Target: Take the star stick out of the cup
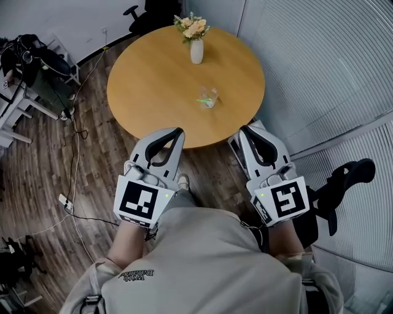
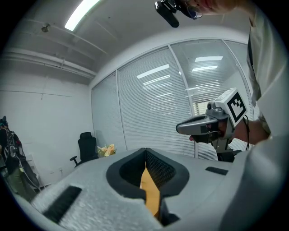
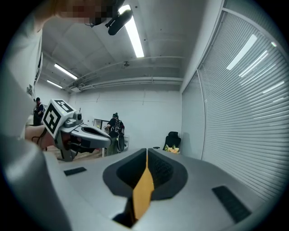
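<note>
1. The glass cup (image 1: 209, 97) stands upright on the round wooden bench (image 1: 153, 86), a little right of the middle and toward the near side. The star stick (image 1: 202, 100) sits inside it.
2. The stick shows only as a small green streak. It leans at a slant, with its bright green end poking out over the cup's left rim. The rest is lost in the glass, so the exact line of its long axis can't be read.
3. The left claw (image 1: 178, 131) has its jaws pressed together with nothing held. Its own view shows just a sliver of orange bench top through the notch behind the tips (image 2: 145, 151). It points at the bench with its tips at the near rim, well apart from the cup.
4. The right claw (image 1: 244, 129) is the same: jaws together and empty, with the orange wedge of bench showing through (image 3: 146, 151). Its tips are at the near-right rim, also well apart from the cup.
5. The two claws run side by side, and each catches the other in its own view.
6. Only bare wood lies between the claw tips and the cup.
7. A white vase (image 1: 196, 51) of flowers (image 1: 192, 26) stands upright at the far side of the bench, well behind the cup.
8. Around the bench, a black office chair (image 1: 136, 13) sits beyond the far edge and cables (image 1: 75, 132) trail across the wooden floor (image 1: 49, 165) at left. Slatted blinds (image 1: 319, 61) close off the right side.
</note>
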